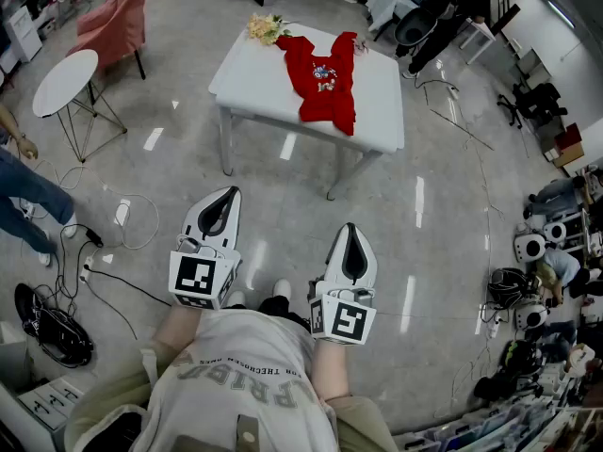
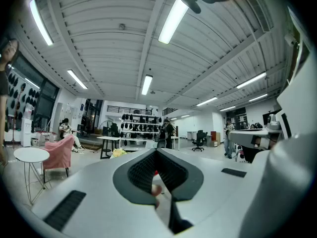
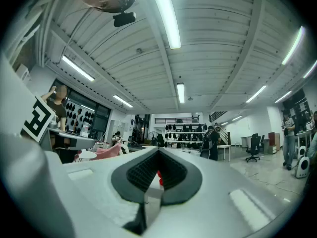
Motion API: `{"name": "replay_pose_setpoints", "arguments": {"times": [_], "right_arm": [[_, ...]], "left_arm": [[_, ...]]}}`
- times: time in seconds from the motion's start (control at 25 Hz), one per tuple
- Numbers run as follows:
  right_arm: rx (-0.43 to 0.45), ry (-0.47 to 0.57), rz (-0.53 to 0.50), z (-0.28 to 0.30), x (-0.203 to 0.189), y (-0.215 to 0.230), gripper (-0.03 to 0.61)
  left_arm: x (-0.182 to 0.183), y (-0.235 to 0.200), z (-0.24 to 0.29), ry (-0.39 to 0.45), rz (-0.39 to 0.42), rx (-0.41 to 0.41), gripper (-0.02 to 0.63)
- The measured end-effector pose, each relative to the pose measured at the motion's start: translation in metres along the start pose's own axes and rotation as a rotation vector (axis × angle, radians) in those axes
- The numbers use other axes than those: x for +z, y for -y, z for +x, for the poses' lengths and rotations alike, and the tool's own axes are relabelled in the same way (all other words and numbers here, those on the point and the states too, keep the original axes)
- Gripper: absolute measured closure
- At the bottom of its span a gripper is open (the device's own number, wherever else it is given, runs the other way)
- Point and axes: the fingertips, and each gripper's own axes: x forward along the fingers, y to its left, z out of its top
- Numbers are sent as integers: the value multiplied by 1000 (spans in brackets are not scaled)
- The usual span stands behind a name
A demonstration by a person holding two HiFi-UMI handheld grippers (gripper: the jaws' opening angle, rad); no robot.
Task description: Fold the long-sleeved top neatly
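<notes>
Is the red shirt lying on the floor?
No, the red shirt lies on top of the white table, up off the floor.

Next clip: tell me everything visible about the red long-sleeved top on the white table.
The red top looks like soft fabric, with a small multicoloured print on the chest. It lies spread, somewhat rumpled and not yet folded, on the white table. Its sleeves are at the far side and its hem reaches the near edge, perhaps hanging over slightly. Yellow flowers lie beside one sleeve; contact is unclear.
</notes>
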Motion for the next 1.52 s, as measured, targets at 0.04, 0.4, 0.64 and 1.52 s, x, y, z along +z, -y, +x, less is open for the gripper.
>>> {"name": "replay_pose_setpoints", "arguments": {"times": [0.04, 0.4, 0.64, 1.52], "right_arm": [[-1, 0, -1, 1, 0, 0, 578], [0, -4, -6, 10, 1, 6, 578], [20, -26, -6, 20, -5, 20, 578], [180, -43, 275, 81, -45, 198, 304]], "left_arm": [[0, 0, 1, -1, 1, -1, 603], [-1, 2, 13, -8, 1, -4, 603], [-3, 8, 25, -29, 1, 12, 603], [-31, 98, 147, -199, 13, 24, 288]]}}
